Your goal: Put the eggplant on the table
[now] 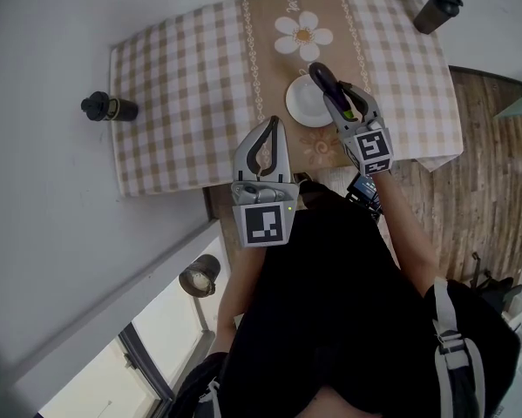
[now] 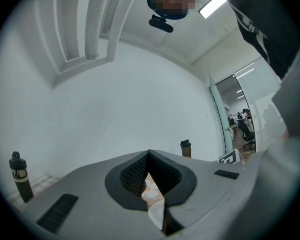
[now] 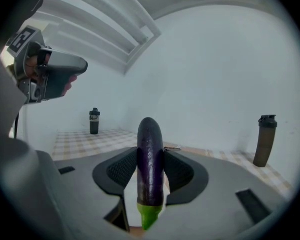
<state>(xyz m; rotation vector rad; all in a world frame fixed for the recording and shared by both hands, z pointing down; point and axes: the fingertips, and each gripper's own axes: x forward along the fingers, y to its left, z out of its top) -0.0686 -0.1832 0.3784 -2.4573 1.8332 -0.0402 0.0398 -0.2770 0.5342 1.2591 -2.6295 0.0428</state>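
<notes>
Two padded jaws of the right gripper (image 3: 150, 158) press on the eggplant (image 3: 150, 176) from either side, so they stand fairly wide with the vegetable filling the gap. We see it lying lengthwise along the jaws: the green stem end points back toward the gripper body, and the rounded purple end sticks out past the jaw tips. From the head view we find that purple end over the right part of a white plate (image 1: 297, 104); whether it touches the plate we cannot tell.

Our left gripper (image 2: 148, 155) has its jaws closed tip to tip, with nothing held in the small opening behind the tips. It sits nearer the person, just short of the near edge of the table, left of the right gripper and apart from it.

Beneath both tools we see the table under a checked cloth (image 1: 182, 77), with a beige runner (image 1: 274, 68) down the middle that bears a white flower (image 1: 303, 35) just beyond the plate. A dark tumbler (image 1: 437, 10) stands at the far right corner. A dark bottle (image 1: 109, 107) stands at the left edge of the cloth, well apart from the plate. Wooden floor (image 1: 470, 198) shows to the right of the table, and a white wall (image 3: 215, 69) rises behind it.
</notes>
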